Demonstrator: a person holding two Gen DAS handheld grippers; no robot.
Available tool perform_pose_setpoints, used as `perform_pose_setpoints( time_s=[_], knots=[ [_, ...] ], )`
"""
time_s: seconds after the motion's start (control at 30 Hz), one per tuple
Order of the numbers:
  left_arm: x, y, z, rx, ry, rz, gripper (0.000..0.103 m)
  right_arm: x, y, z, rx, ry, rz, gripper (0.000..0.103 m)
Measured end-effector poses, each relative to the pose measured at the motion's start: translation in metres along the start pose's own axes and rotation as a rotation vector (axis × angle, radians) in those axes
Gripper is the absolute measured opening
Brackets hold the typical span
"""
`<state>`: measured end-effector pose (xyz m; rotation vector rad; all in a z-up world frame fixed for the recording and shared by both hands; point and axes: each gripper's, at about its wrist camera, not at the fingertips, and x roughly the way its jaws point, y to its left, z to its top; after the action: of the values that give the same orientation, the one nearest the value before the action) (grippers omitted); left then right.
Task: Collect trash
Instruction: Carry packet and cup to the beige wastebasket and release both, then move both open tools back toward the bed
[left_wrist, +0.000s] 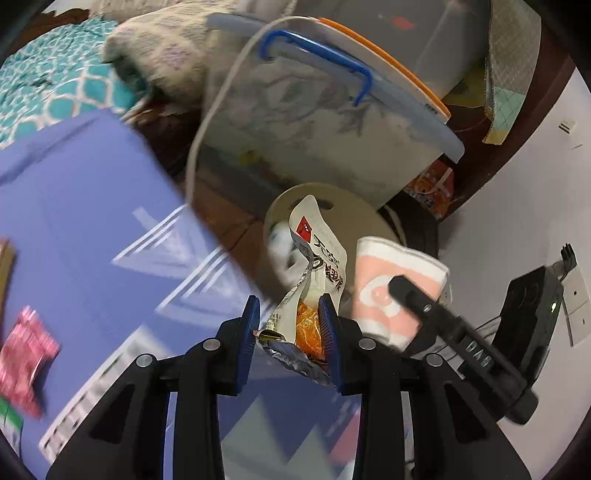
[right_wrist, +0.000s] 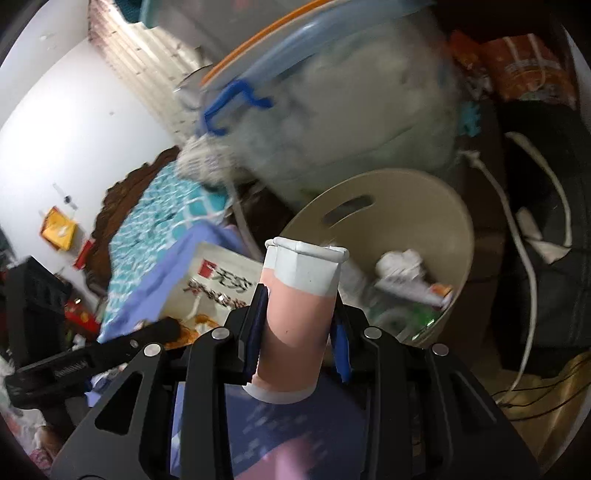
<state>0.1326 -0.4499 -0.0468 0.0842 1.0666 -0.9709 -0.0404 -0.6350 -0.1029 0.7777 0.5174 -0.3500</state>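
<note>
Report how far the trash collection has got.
Done: the beige bin already holds crumpled wrappers. In hand: the left gripper grips a white snack packet, and the right gripper clamps a pink and white paper cup; both are near the bin, neither dropped in yet. Left: a pink wrapper lies on the purple cloth.

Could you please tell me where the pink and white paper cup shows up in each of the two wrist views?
Left wrist view: the paper cup is right of centre, held by the right claw.
Right wrist view: the cup is at centre, upright between the claw's fingers.
Shared landmark: the beige trash bin just beyond it.
</note>
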Motion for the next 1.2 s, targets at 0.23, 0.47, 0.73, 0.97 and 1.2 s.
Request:
perform_pose_setpoints(
  time_s=[0.23, 0.47, 0.73, 0.97, 1.2],
  knots=[
    [0.046, -0.015, 0.028, -0.029, 0.036, 0.024, 0.055, 0.002, -0.017, 0.027, 0.038, -0.076, -0.094, 0.086],
    [-0.002, 0.004, 0.001, 0.038, -0.044, 0.064, 0.055, -0.017, 0.007, 0.01, 0.026, -0.127, -0.063, 0.079],
    [-0.087, 0.064, -0.075, 0.021, -0.109, 0.113, 0.054, 0.022, 0.099, -0.043, -0.092, 0.097, 0.139, 0.056],
    [-0.162, 0.14, -0.136, -0.089, -0.175, 0.256, 0.055, 0.066, 0.184, -0.103, -0.193, 0.317, 0.273, 0.052],
    [-0.207, 0.228, -0.17, -0.333, -0.202, 0.289, 0.055, 0.105, 0.253, -0.159, -0.269, 0.484, 0.352, 0.043]
  ],
)
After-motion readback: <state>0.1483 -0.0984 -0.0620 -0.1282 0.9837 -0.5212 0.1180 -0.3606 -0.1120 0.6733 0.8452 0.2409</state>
